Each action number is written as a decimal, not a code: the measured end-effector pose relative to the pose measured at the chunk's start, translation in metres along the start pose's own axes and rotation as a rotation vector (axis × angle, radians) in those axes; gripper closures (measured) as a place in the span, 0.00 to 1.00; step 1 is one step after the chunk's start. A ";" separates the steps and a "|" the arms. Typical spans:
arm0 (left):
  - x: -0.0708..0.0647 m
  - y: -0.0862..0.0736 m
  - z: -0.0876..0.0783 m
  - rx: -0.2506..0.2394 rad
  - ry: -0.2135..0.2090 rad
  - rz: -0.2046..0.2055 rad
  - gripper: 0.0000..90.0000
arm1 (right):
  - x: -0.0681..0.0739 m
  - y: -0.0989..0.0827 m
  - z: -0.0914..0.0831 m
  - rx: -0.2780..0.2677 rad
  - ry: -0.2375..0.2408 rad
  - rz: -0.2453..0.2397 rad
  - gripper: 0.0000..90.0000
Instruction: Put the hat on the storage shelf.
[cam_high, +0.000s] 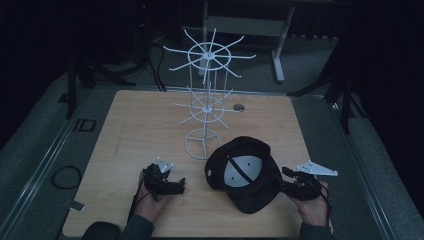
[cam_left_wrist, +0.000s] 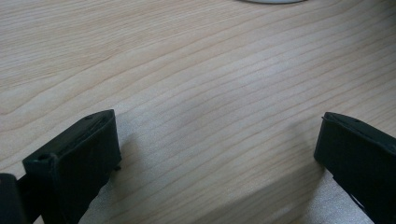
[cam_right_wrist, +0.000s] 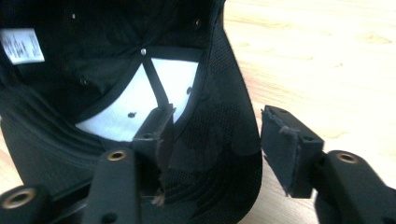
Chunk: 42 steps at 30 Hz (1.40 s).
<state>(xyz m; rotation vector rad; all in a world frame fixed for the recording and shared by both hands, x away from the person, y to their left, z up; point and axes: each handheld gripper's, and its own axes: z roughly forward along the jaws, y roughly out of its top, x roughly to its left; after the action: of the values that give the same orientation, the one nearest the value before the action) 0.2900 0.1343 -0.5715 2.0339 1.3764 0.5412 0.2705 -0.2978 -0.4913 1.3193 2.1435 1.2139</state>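
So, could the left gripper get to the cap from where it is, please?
Probably yes. The left gripper rests open on the table, its jaws pointing toward the cap, with only bare wood between them. The rack stands farther back, out of the way.

Wooden table – black cap, white rack.

Cap label: a white tag sewn inside the black cap carries small print, too blurred to read.
Other text: none readable anywhere else.
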 end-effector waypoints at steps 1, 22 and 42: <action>0.000 0.000 0.000 0.000 0.000 0.000 0.00 | -0.001 0.000 -0.001 -0.007 -0.002 0.012 0.48; 0.000 0.000 0.000 -0.001 0.000 -0.001 0.00 | -0.007 0.010 0.010 0.023 -0.034 0.005 0.37; 0.000 0.000 0.000 -0.003 0.000 -0.003 0.00 | -0.008 0.022 0.036 0.083 0.040 -0.030 0.37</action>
<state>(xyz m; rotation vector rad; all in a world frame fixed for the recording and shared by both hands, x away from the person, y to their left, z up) 0.2901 0.1341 -0.5717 2.0294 1.3774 0.5414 0.3107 -0.2831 -0.4958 1.3020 2.2556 1.1602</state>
